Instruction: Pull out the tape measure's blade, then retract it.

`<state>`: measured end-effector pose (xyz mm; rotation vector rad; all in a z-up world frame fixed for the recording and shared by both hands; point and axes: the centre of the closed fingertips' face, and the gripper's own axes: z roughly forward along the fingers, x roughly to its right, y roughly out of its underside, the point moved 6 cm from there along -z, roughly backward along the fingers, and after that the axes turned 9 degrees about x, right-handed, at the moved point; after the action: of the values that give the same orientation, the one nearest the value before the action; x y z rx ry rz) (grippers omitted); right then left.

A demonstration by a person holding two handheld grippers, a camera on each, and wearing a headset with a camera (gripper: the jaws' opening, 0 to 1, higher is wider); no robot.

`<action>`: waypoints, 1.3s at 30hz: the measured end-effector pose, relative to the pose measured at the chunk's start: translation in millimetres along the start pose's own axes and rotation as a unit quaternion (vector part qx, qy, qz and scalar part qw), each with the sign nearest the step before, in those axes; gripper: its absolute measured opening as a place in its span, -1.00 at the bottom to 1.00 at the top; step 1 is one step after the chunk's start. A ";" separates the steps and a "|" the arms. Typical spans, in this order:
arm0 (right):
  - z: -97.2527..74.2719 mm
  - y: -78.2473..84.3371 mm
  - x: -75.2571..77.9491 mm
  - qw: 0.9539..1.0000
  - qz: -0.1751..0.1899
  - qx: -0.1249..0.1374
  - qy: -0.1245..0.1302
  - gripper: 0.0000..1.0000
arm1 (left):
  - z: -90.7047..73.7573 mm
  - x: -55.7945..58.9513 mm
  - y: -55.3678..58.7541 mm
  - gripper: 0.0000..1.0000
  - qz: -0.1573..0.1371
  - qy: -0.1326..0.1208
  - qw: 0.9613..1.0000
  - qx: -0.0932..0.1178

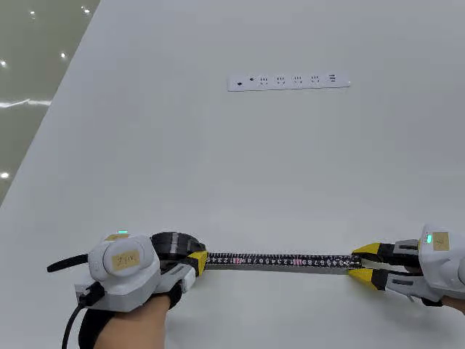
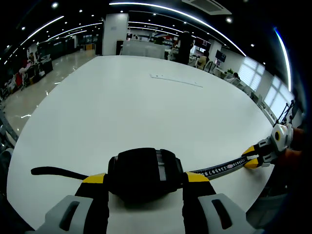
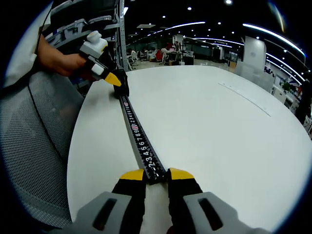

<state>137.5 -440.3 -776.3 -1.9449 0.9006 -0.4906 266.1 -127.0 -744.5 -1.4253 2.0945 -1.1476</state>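
Note:
A black tape measure case rests on the white table near its front edge, with my left gripper shut on it; the case sits between the yellow-tipped jaws in the left gripper view. Its dark numbered blade runs rightwards, flat over the table, to my right gripper, which is shut on the blade's end. In the right gripper view the blade stretches from my right gripper away to the case at the left gripper. A black wrist strap trails left of the case.
A white power strip lies flat at the far middle of the table. The table's left edge borders a glossy floor. A mesh chair stands beside the table in the right gripper view.

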 end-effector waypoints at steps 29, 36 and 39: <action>3.0 0.1 -0.8 1.000 0.008 0.008 -0.012 -0.71 | 0.8 0.2 0.3 0.13 -0.003 -0.012 1.000 -0.010; 8.5 -3.6 -3.0 0.999 0.006 0.015 -0.028 -0.73 | 0.6 0.5 -0.4 0.12 -0.003 -0.010 1.000 -0.010; 13.6 -8.7 -6.3 0.999 0.007 0.029 -0.039 -0.74 | 0.4 0.5 -0.6 0.12 -0.003 -0.008 1.000 -0.010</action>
<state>145.5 -425.0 -775.7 -1.8909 0.8412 -0.4253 266.5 -127.7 -744.2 -1.4464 2.0977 -1.1159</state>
